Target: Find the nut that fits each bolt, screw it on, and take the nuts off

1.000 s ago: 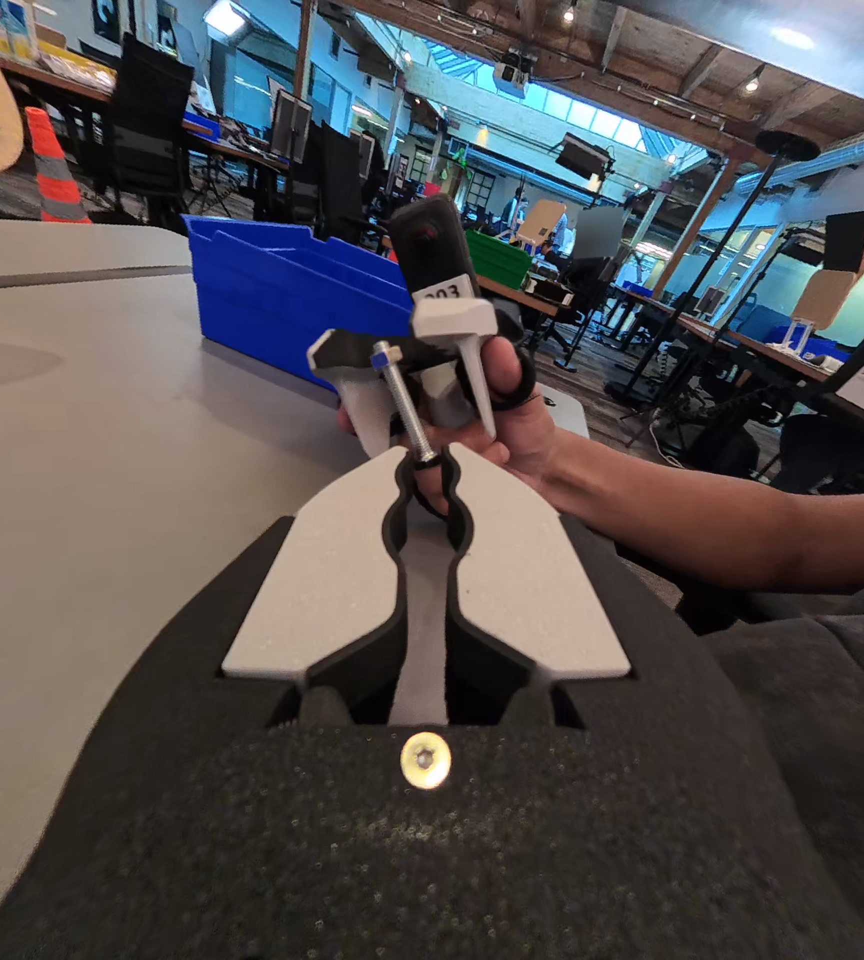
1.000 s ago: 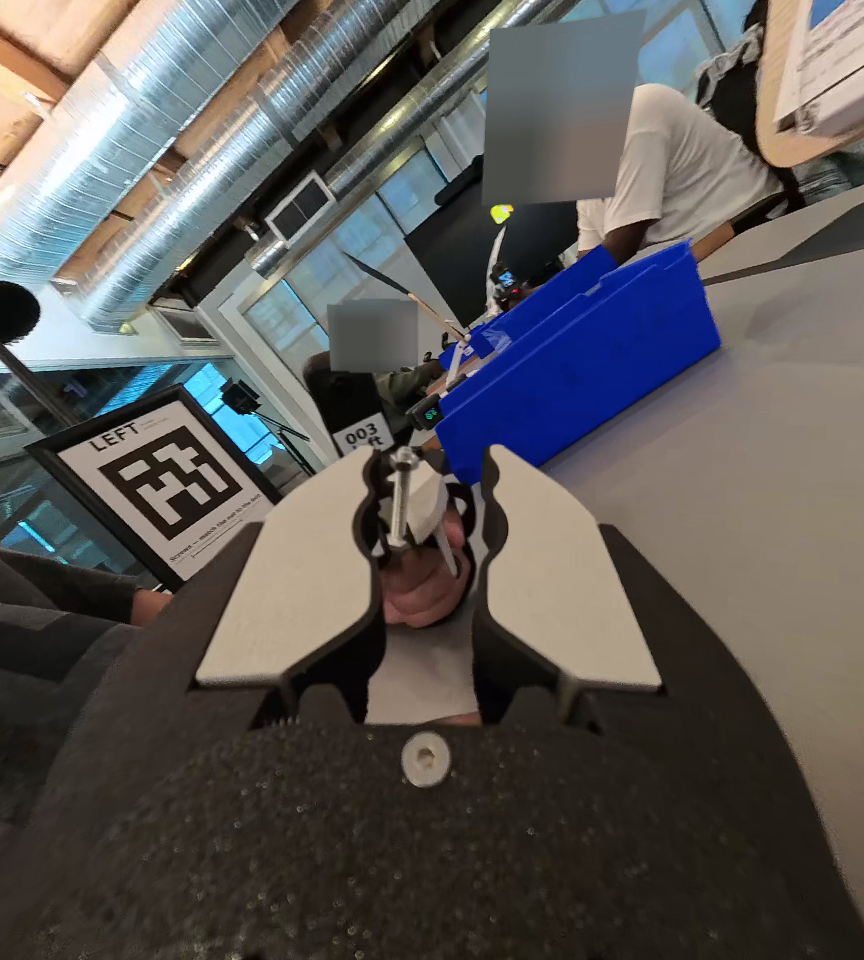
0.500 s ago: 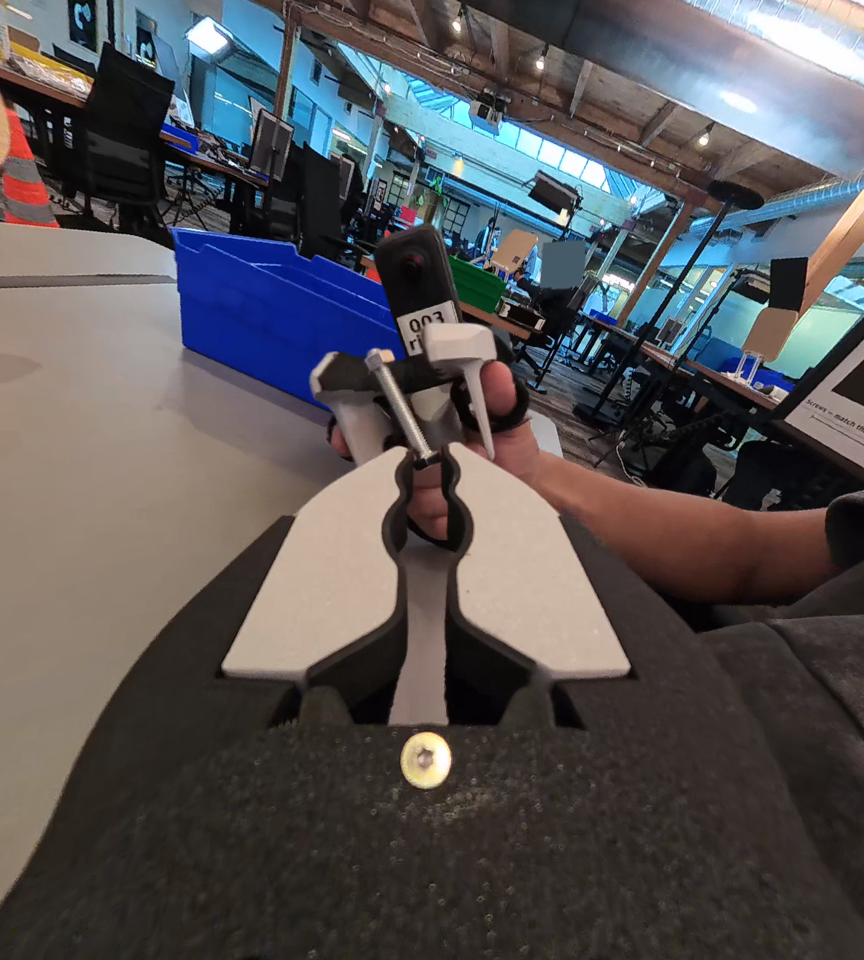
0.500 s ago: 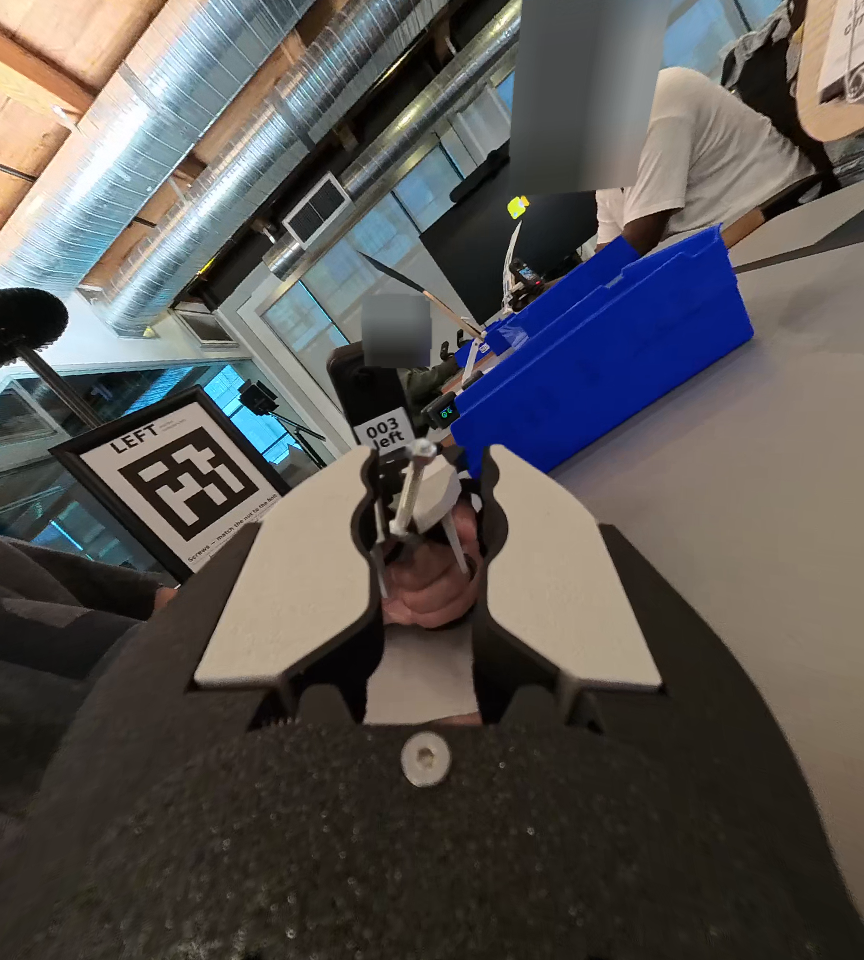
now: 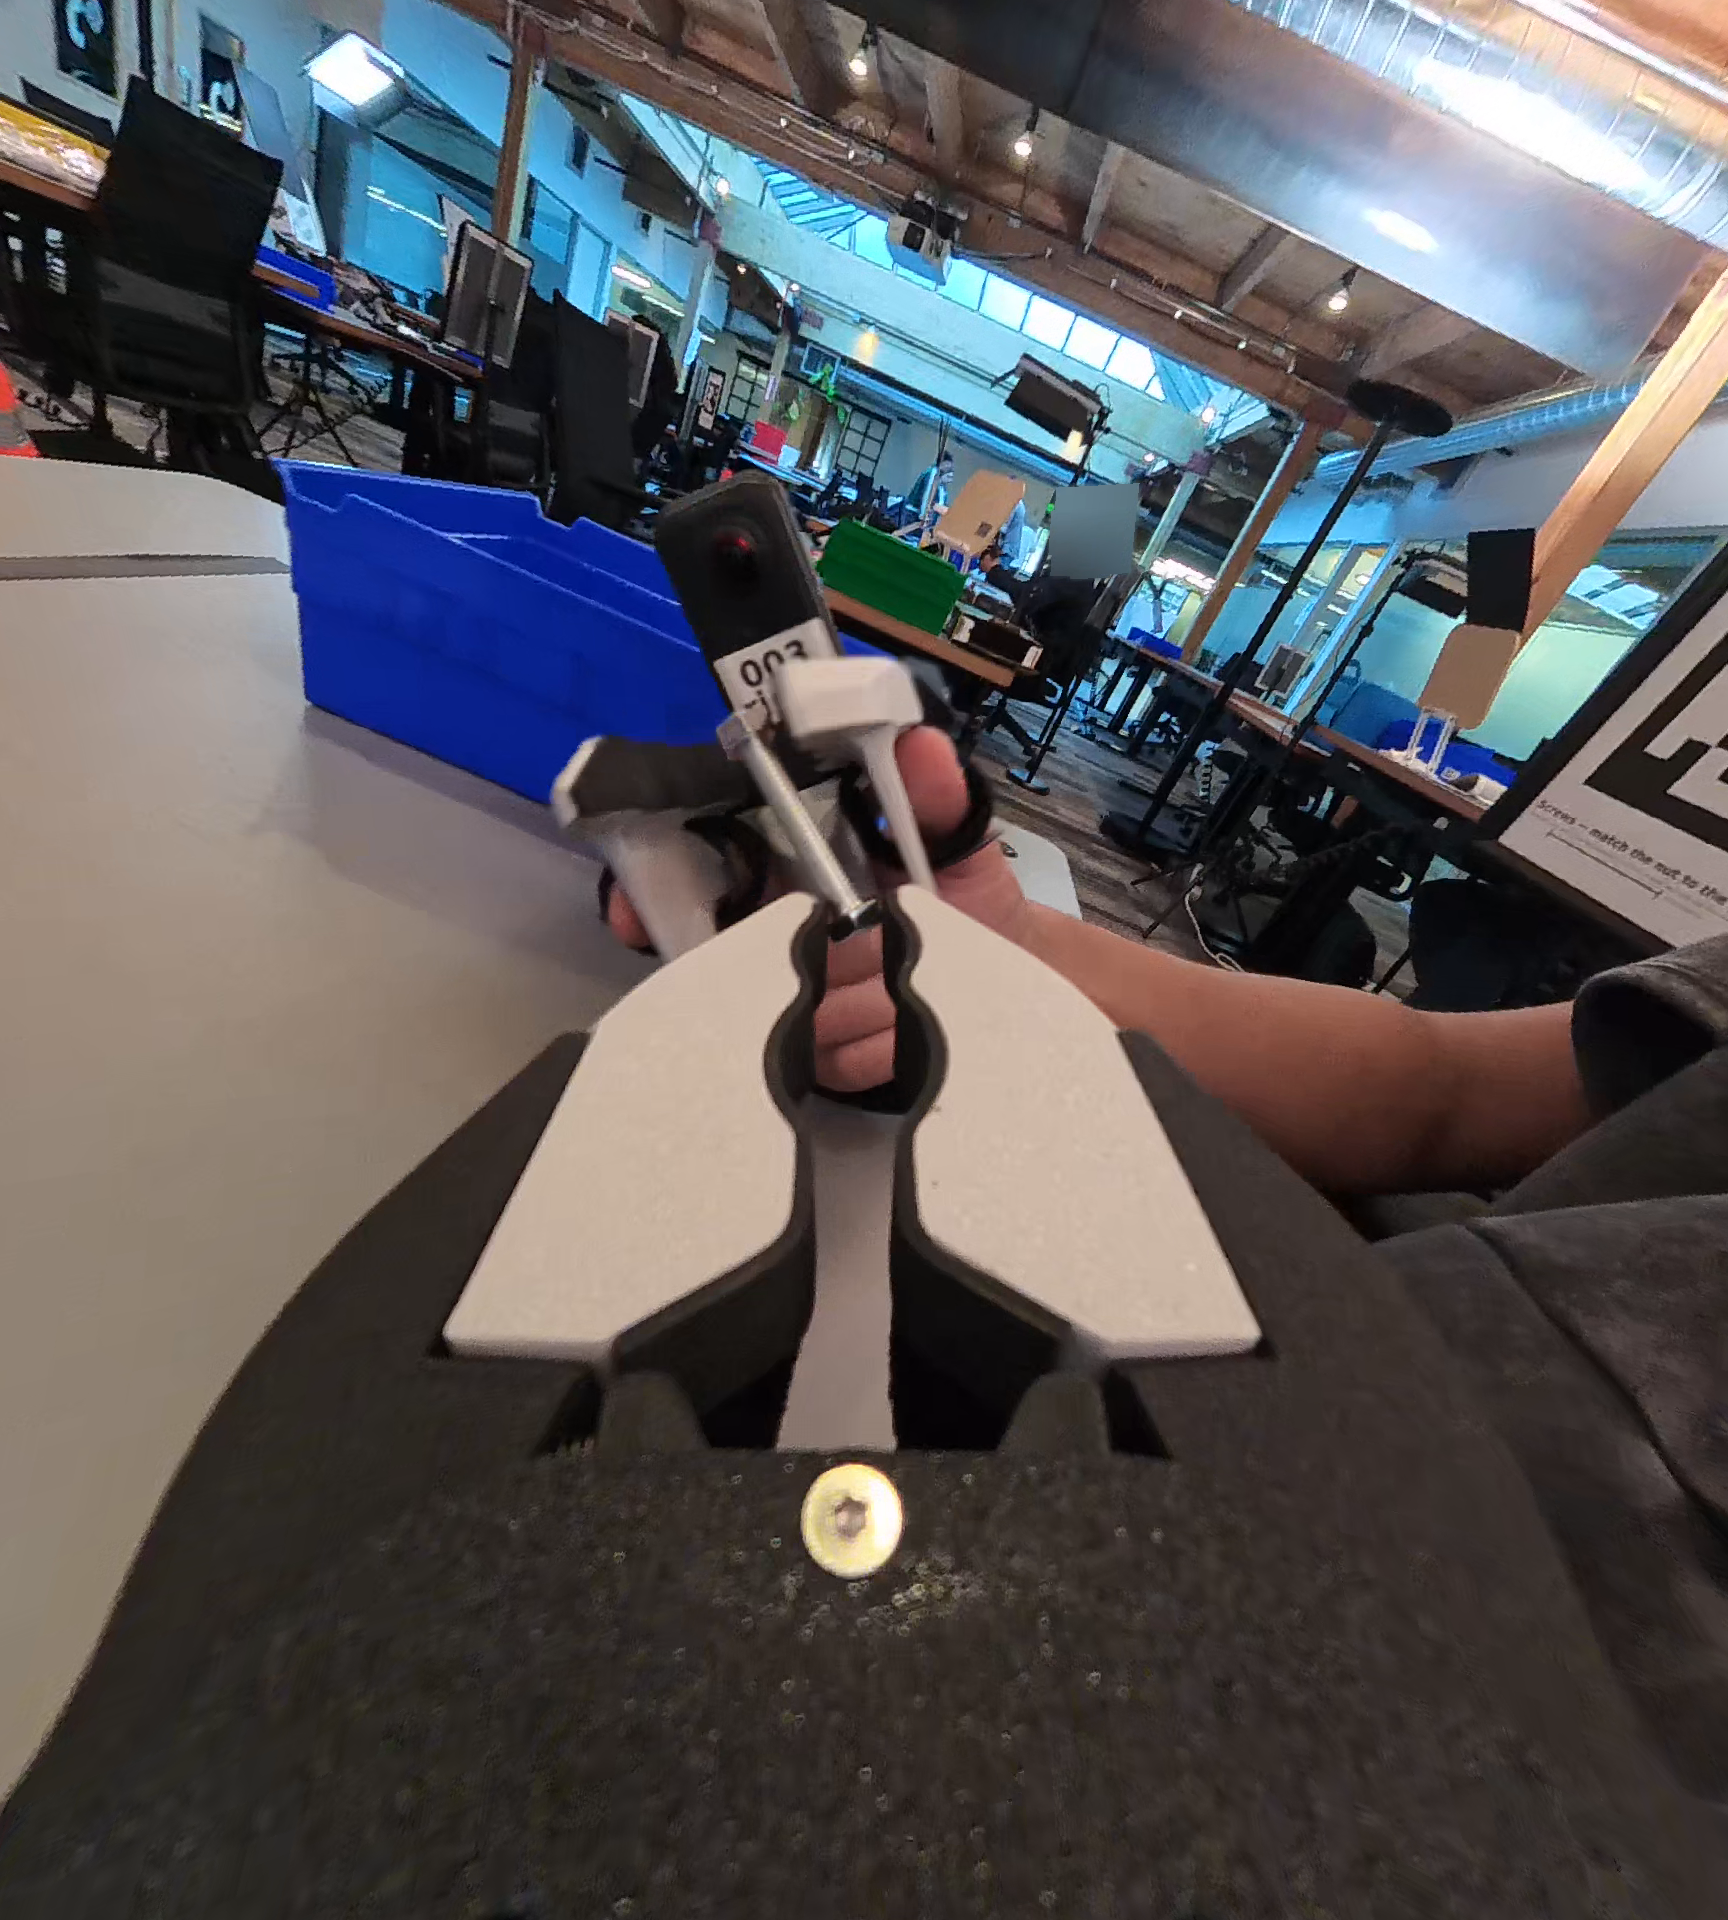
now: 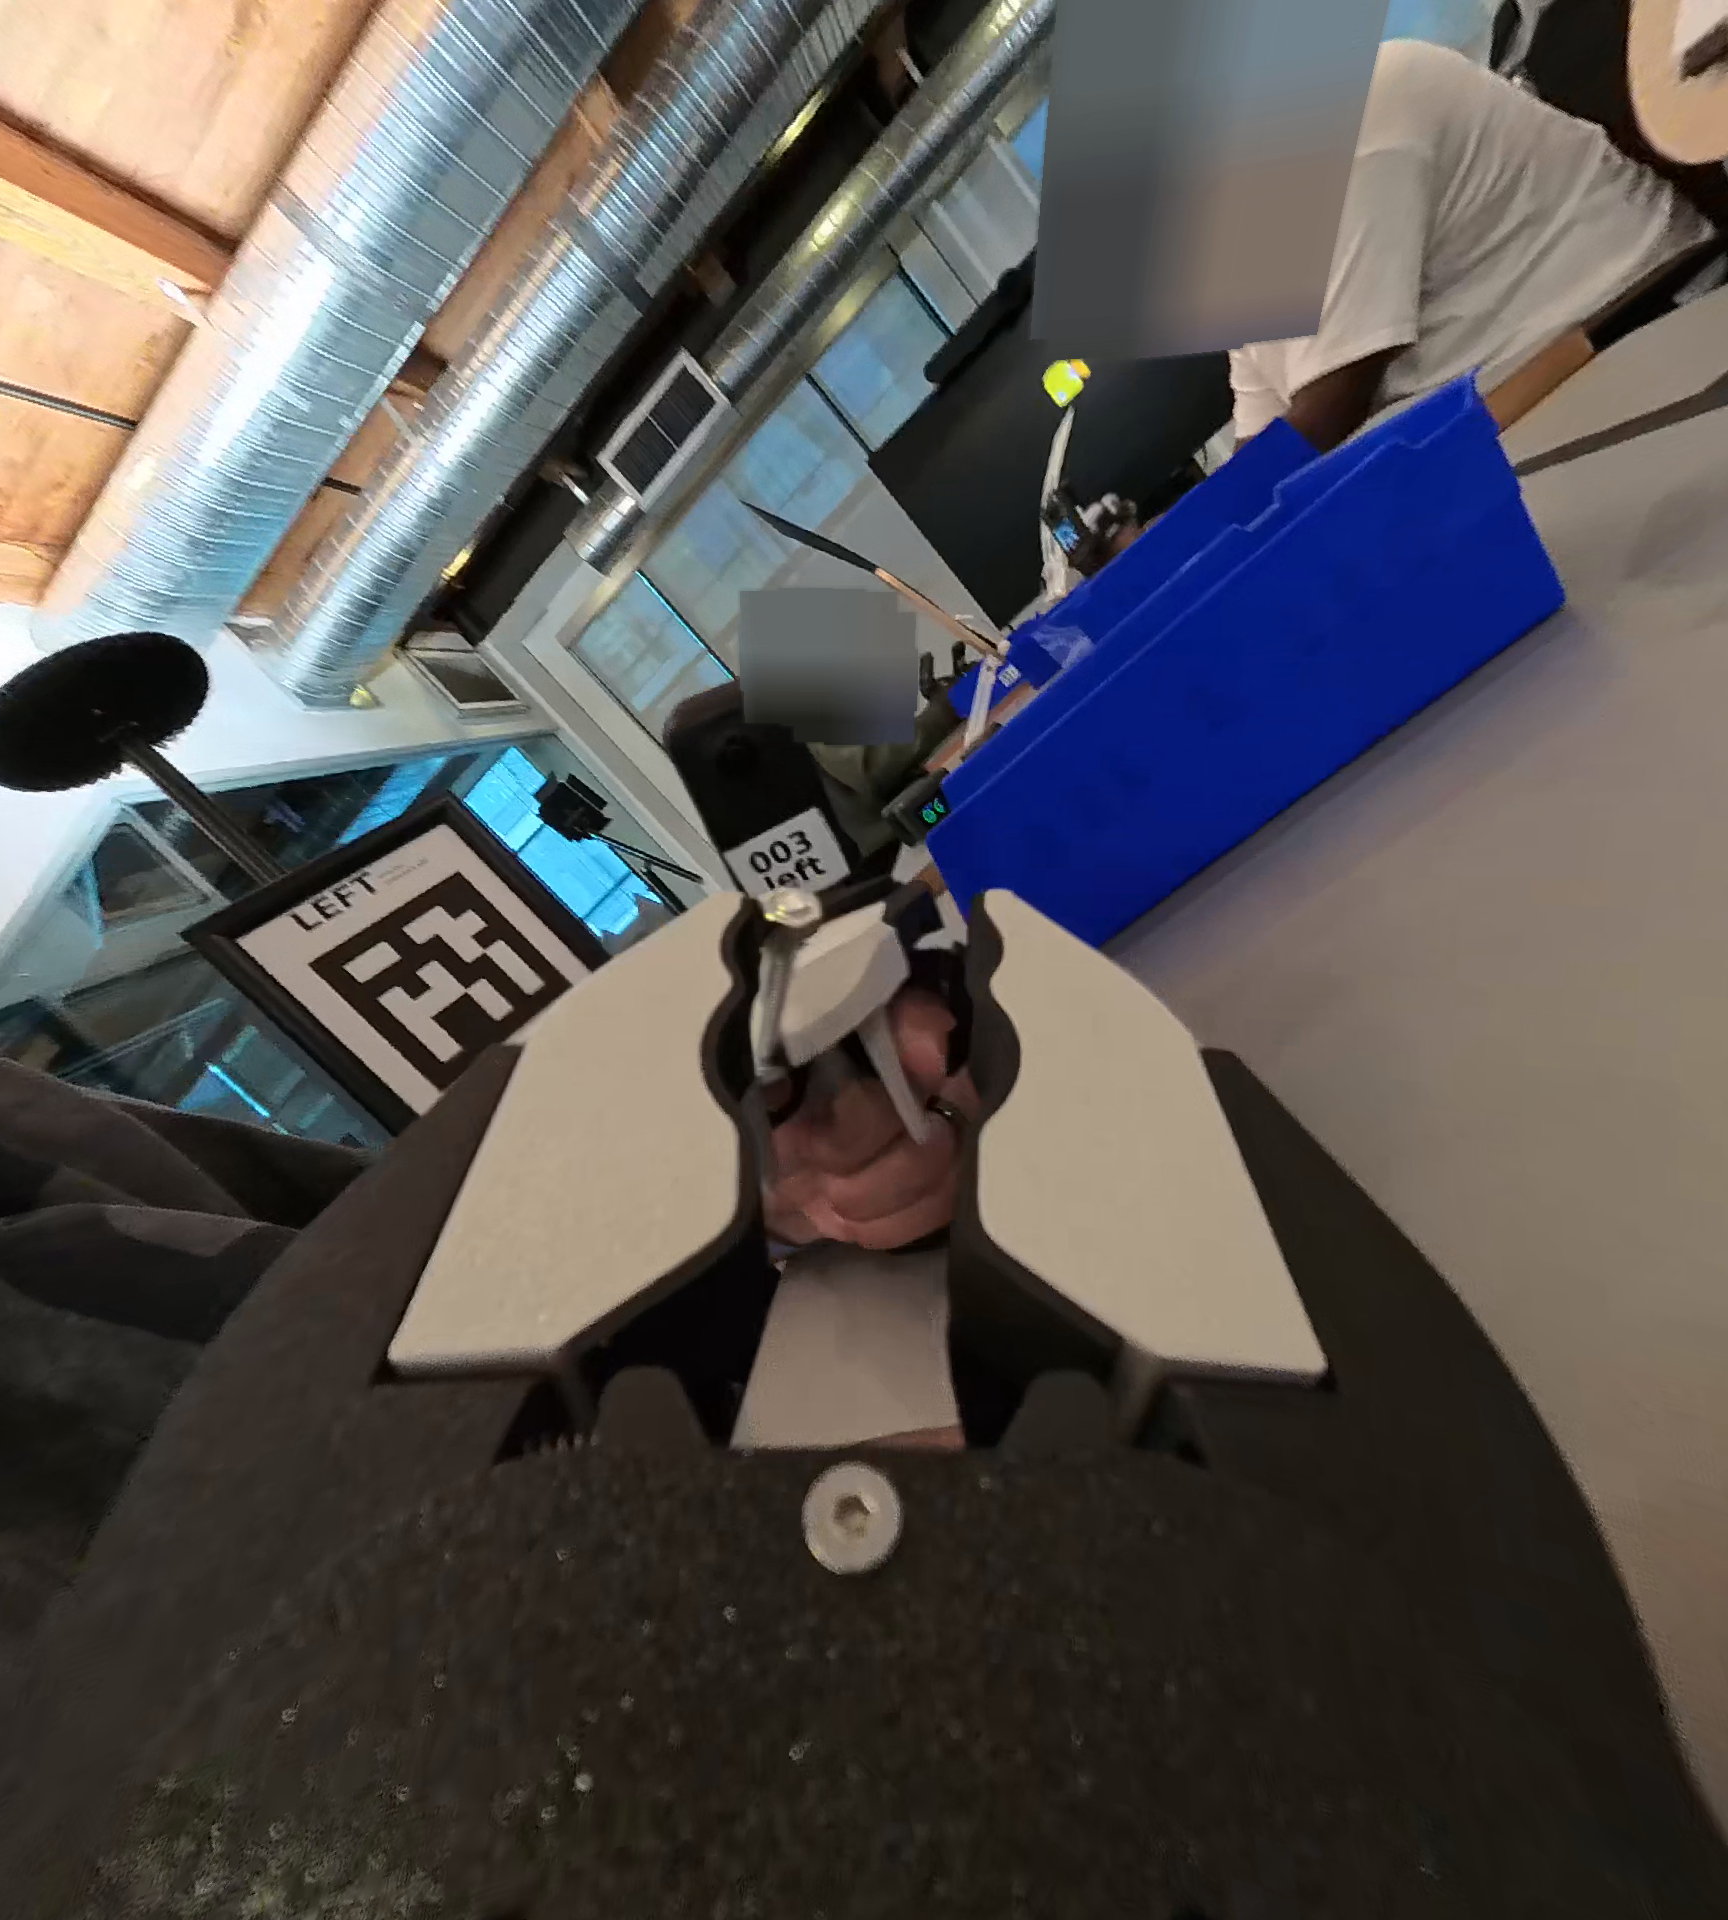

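In the left wrist view, our left gripper pinches the bolt by its lower end, tilted above the bench for threading. In the right wrist view, our right gripper has jaws spread around the bolt's head, no nut visible.

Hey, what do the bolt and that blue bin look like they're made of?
The bolt looks like bright plated steel: silvery, with glints along its threaded shaft. The blue bin looks like moulded plastic: one even saturated colour, a soft sheen and stepped, rounded rims. Both are judged by look alone.
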`<act>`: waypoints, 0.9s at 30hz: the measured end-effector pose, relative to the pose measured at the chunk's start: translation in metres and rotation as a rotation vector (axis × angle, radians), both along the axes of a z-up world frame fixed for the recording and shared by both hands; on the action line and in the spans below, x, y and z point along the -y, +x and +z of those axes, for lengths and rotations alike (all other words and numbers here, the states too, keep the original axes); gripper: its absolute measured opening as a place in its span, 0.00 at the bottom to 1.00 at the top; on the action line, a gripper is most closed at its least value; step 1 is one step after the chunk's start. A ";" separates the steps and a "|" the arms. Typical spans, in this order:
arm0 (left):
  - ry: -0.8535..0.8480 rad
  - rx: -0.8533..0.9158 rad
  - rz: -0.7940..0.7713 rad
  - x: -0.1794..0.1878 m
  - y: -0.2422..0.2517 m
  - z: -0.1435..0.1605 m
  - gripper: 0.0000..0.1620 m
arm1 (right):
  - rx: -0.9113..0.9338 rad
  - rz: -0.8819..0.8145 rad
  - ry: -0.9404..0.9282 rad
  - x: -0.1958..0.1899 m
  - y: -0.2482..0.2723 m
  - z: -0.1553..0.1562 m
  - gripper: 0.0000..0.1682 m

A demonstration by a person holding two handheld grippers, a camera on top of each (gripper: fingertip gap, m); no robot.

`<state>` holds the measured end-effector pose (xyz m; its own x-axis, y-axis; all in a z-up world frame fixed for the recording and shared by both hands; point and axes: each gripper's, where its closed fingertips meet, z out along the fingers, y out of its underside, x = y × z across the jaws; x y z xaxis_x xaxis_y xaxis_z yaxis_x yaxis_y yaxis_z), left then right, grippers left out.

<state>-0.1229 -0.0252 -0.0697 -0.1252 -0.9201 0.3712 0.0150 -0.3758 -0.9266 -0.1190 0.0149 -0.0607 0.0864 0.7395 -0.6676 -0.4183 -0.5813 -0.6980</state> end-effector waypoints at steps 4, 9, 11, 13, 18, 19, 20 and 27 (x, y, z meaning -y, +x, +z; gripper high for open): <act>-0.027 0.064 0.003 -0.003 -0.008 0.012 0.06 | -0.006 -0.012 -0.011 -0.002 0.005 -0.001 0.21; -0.034 0.013 0.005 -0.007 -0.008 0.001 0.06 | -0.026 0.003 0.008 0.002 0.005 0.004 0.22; -0.011 -0.021 -0.006 -0.003 -0.004 -0.004 0.06 | -0.033 0.014 0.010 0.003 0.002 0.005 0.22; 0.015 -0.024 -0.020 0.002 -0.002 -0.003 0.06 | 0.002 0.002 -0.009 0.000 0.000 -0.001 0.23; -0.024 0.051 0.004 -0.005 -0.013 0.011 0.06 | 0.010 -0.015 -0.014 -0.002 0.006 -0.003 0.21; -0.028 0.048 0.005 -0.007 -0.014 0.010 0.06 | 0.005 -0.009 -0.012 -0.001 0.006 -0.002 0.21; -0.028 0.037 0.008 -0.008 -0.015 0.008 0.06 | 0.002 -0.005 -0.009 0.000 0.005 -0.002 0.21; 0.007 -0.030 -0.029 0.003 -0.005 -0.003 0.06 | 0.006 0.022 -0.008 0.003 -0.003 -0.002 0.22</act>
<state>-0.1279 -0.0279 -0.0731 -0.1407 -0.9188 0.3689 -0.0232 -0.3694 -0.9290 -0.1215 0.0118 -0.0628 0.0743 0.7357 -0.6732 -0.4008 -0.5961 -0.6957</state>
